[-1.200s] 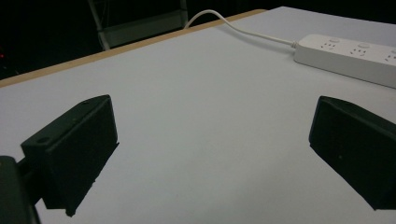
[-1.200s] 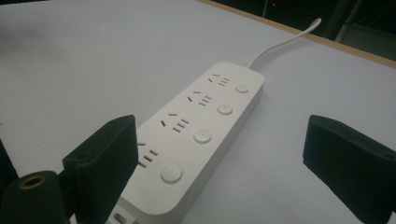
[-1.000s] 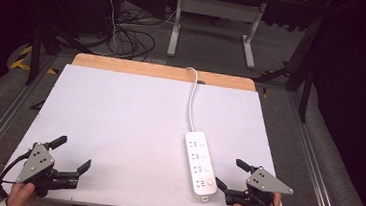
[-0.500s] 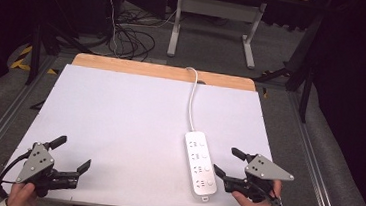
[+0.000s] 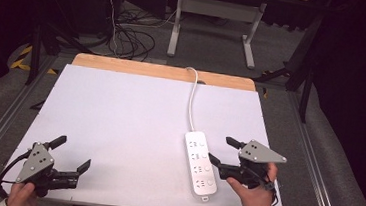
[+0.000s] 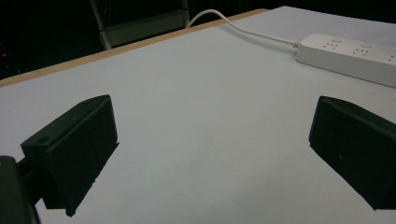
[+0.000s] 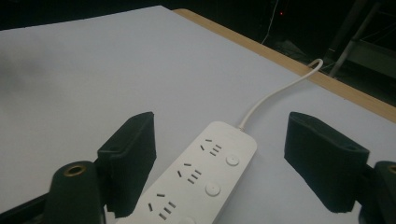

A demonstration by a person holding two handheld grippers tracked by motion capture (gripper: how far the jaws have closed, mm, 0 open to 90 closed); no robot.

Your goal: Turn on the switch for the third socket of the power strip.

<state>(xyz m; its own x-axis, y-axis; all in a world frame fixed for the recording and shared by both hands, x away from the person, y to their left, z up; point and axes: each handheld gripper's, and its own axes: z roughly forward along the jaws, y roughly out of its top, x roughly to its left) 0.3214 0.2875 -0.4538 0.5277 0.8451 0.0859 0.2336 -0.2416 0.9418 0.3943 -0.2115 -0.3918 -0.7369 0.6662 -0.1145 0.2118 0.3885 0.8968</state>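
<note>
Right hand-held gripper (image 5: 220, 150) spread wide beside power strip (image 5: 199, 164); left hand-held gripper (image 5: 72, 152) likewise apart over white surface (image 5: 120, 112).

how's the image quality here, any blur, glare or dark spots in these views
High view: table evenly lit, no glare, surroundings dark. Left gripper view: near jaws soft, power strip fairly sharp. Right gripper view: a grey shadow smudge at the sheet's left edge, jaws slightly blurred, strip sockets crisp.

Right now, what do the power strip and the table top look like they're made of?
Power strip: likely hard white plastic, smooth with a slight sheen, moulded sockets and round buttons. Table top: a matte white sheet, material unclear, over what looks like wood, judging by the tan far edge.
</note>
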